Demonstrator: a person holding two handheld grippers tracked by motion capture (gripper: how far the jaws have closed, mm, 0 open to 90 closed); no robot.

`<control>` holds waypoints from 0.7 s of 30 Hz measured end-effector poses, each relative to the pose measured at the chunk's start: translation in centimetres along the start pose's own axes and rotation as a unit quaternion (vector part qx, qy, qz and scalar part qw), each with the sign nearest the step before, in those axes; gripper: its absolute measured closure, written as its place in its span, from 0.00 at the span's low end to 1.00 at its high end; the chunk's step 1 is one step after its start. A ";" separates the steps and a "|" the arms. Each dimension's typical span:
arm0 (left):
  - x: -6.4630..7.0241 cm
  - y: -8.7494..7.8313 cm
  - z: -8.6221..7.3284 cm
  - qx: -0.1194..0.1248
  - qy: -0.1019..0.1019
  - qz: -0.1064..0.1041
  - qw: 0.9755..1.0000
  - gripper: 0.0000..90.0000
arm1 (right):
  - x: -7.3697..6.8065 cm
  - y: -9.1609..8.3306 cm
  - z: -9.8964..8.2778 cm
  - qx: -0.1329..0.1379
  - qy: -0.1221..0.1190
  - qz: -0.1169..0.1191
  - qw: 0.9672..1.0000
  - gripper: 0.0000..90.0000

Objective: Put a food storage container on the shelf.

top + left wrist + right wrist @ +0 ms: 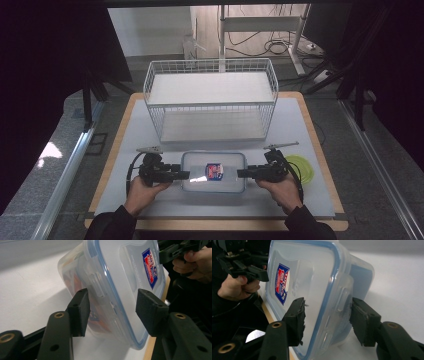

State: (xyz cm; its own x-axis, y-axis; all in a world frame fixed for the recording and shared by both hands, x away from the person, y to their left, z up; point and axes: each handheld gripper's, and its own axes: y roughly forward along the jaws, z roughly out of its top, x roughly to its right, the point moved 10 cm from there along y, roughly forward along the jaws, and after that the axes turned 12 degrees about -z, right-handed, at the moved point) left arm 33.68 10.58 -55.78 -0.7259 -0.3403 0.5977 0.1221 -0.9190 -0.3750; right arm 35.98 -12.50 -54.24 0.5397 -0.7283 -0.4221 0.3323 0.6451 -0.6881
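The clear lidded box sits on the white worktop between both grippers — the left gripper grasps its left end, the right gripper its right end. Blue-sealed lid, red-and-blue label — colourful contents inside.

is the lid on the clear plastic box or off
On: the blue-rimmed lid sits flat atop the clear plastic box, side latch down.

The label on the container lid is too blurred to read.
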 end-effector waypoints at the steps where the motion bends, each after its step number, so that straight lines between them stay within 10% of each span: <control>1: 0.0 0.0 0.0 0.000 0.000 0.000 1.000 0.51 | 0.0 0.0 0.0 0.000 0.000 0.000 1.000 0.54; 21: 1.1 -1.1 1.0 0.044 0.010 0.048 0.998 0.57 | -1.5 -0.8 0.9 0.046 -0.050 -0.029 0.997 0.57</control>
State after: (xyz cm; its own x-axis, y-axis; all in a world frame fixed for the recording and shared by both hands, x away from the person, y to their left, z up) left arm 33.43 11.01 -53.99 -0.7212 -0.4239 0.5478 0.2503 -0.8969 -0.3646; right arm 35.63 -11.77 -52.50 0.5904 -0.7418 -0.3181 0.4332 0.6238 -0.6506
